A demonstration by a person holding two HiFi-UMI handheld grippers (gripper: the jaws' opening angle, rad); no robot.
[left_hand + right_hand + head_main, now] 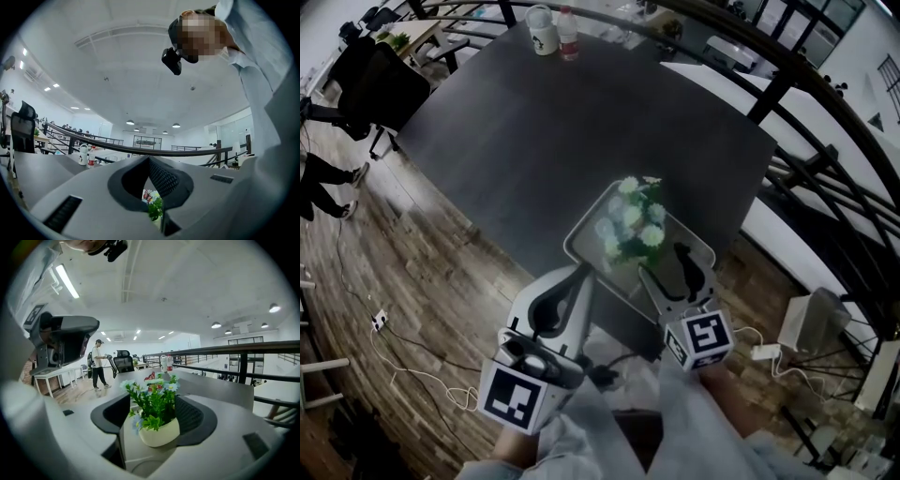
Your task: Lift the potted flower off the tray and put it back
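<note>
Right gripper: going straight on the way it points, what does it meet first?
The potted flower: it stands between the fingers of the open right gripper, seemingly not yet touched.

- The potted flower [633, 225] is a small, rounded, cream-white pot holding a bushy green plant with pale blue and white blossoms and a touch of red.
- It stands upright, over the middle of the tray and slightly toward the tray's 11 o'clock. In the head view the leaves hide the pot's base.
- The tray [579, 246] is grey, glossy and rectangular, with rounded corners and a raised rim.
- It lies flat and cornerwise at the 6 o'clock edge of the dark table [581, 122].
</note>
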